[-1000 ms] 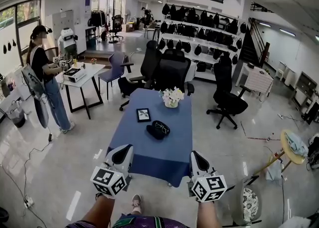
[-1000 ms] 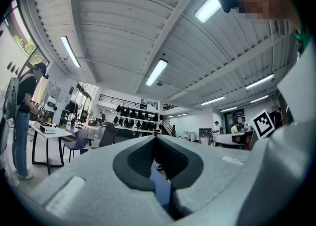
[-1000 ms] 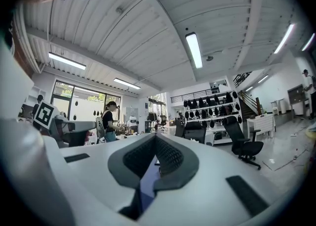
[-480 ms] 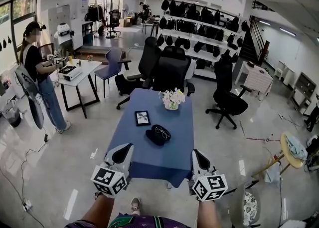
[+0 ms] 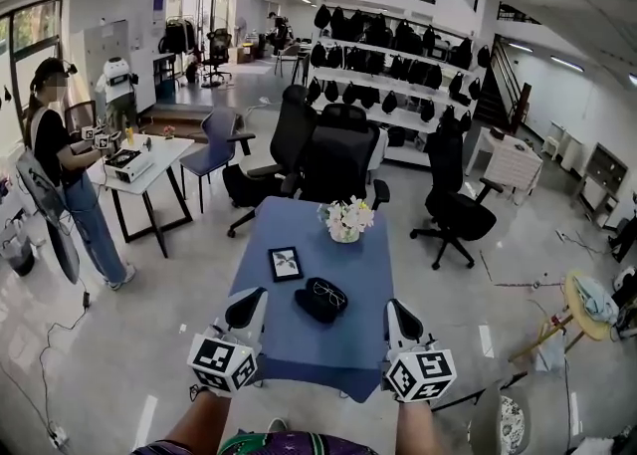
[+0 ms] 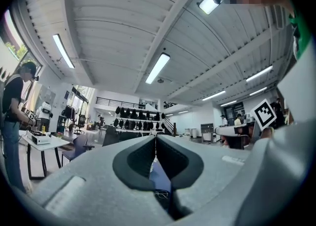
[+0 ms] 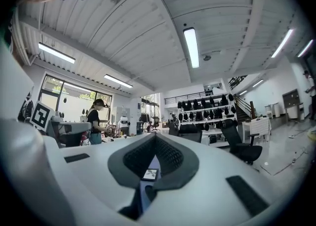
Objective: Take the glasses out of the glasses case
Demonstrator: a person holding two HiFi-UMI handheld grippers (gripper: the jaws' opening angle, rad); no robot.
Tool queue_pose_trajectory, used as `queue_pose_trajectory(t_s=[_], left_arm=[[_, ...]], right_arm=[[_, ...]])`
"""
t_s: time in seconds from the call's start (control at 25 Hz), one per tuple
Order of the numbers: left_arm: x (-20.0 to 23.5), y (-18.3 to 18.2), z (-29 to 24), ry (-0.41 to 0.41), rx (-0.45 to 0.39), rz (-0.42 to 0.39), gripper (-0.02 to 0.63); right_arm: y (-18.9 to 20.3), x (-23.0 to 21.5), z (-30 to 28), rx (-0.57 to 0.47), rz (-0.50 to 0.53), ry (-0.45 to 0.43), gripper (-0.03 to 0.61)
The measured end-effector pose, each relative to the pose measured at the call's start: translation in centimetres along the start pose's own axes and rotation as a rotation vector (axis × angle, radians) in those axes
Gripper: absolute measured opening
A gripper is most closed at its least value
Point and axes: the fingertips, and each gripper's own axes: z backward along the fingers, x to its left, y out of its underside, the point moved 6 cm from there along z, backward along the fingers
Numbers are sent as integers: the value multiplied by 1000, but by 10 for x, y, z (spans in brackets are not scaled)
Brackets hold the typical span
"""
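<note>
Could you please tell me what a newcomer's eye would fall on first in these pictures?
First the two marker-cubed grippers, the left gripper and the right gripper, both shut and empty, at the near edge of a blue table. Mid-table lies a black glasses case with the glasses showing on it, a picture frame to its left and flowers at the far end.

Glasses (image 5: 329,293) too small; table (image 5: 299,341) near corners hidden.
</note>
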Motion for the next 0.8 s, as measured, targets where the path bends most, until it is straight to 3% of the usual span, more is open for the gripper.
queue_pose_trajectory(t_s=[0.48, 0.8], left_arm=[[67, 11, -52, 86, 20, 0, 17], [99, 30, -74, 124, 31, 21, 17]], right_arm=[[5, 11, -83, 18, 14, 32, 2], [18, 22, -121, 62, 46, 6, 2]])
